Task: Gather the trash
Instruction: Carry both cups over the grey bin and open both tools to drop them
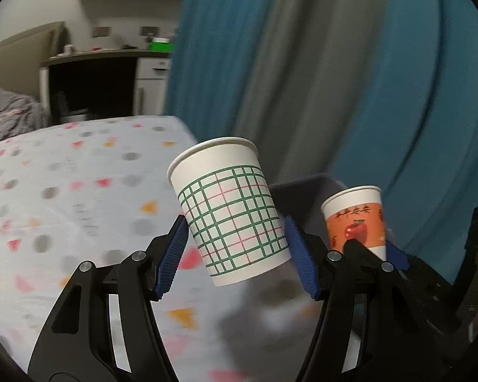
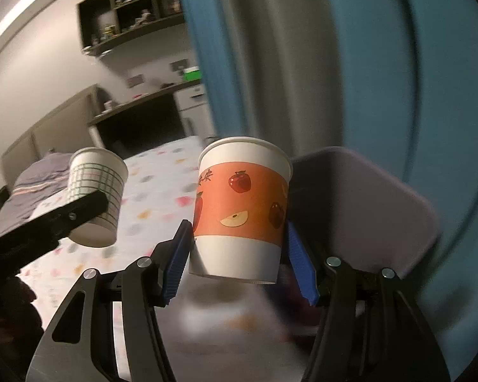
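A white paper cup with a green plaid pattern (image 1: 232, 213) hangs tilted above the table, and my left gripper (image 1: 235, 248) is shut on its lower half with the blue pads pressing both sides. A paper cup with an orange apple band (image 2: 242, 210) stands upright in my right gripper (image 2: 237, 254), which is shut on its lower part. The apple cup (image 1: 357, 222) also shows to the right in the left wrist view. The plaid cup (image 2: 95, 191) shows to the left in the right wrist view. A dark purplish bin (image 2: 366, 207) sits just behind and right of the apple cup.
The table carries a white cloth with coloured dots and triangles (image 1: 79, 207). Blue and grey curtains (image 1: 334, 63) hang close behind the bin (image 1: 306, 191). Farther back are a bed with grey bedding (image 2: 38, 178), a desk (image 1: 105, 57) and wall shelves (image 2: 127, 9).
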Available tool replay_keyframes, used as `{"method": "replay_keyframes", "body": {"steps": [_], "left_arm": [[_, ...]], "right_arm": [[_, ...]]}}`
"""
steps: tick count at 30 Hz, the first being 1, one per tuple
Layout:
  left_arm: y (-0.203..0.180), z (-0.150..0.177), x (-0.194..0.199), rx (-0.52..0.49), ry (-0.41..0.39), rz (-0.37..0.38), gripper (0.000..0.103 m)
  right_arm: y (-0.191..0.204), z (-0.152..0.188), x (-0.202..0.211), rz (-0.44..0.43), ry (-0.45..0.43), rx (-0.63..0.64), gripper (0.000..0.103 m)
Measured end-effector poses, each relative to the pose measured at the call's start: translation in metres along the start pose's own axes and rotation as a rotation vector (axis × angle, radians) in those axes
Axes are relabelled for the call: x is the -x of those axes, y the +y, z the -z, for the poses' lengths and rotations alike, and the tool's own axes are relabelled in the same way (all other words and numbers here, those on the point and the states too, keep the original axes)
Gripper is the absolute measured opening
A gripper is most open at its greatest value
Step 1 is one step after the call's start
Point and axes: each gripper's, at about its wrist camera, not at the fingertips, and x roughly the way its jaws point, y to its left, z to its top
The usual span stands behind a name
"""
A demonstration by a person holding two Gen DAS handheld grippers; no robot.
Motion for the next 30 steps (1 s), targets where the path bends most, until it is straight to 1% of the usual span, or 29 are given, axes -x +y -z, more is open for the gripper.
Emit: {"method": "replay_keyframes", "body": {"steps": [3,6,11,14,20,22,25,27,29,30], "left_arm": [[-0.026,-0.001,-0.022,-0.01,0.022,0.066,0.062],[-0.049,0.001,-0.048,-0.019,0.062,0.116,0.062],[-0.077,0.007,-0.083,-0.034,0.119,0.165,0.062],[-0.085,0.01,-0.097,-0.037,0.134,0.176,0.062],[-0.078,0.011,-0.115,0.006,0.167,0.192,0.063],[-0.076,0.012,-0.116,0.01,0.17,0.184,0.074],[-0.072,0.011,-0.112,0.02,0.141,0.174,0.079],[-0.067,0.01,-0.106,0.023,0.129,0.152,0.083],[-0.062,0.009,-0.097,0.021,0.1,0.117,0.084],[-0.059,0.009,-0.093,0.018,0.088,0.102,0.088]], "right_arm": [[-0.025,0.002,-0.005,0.06,0.002,-0.004,0.058],[-0.045,0.01,-0.008,0.092,0.013,-0.013,0.058],[-0.06,0.018,-0.016,0.107,0.036,-0.012,0.058],[-0.062,0.021,-0.017,0.116,0.039,0.0,0.058],[-0.065,0.024,-0.02,0.116,0.046,0.012,0.059],[-0.065,0.023,-0.023,0.113,0.051,0.013,0.059],[-0.065,0.021,-0.026,0.114,0.06,0.003,0.063],[-0.068,0.019,-0.022,0.115,0.056,0.0,0.065],[-0.066,0.019,-0.019,0.12,0.05,0.01,0.067],[-0.063,0.019,-0.016,0.123,0.046,0.017,0.069]]}}
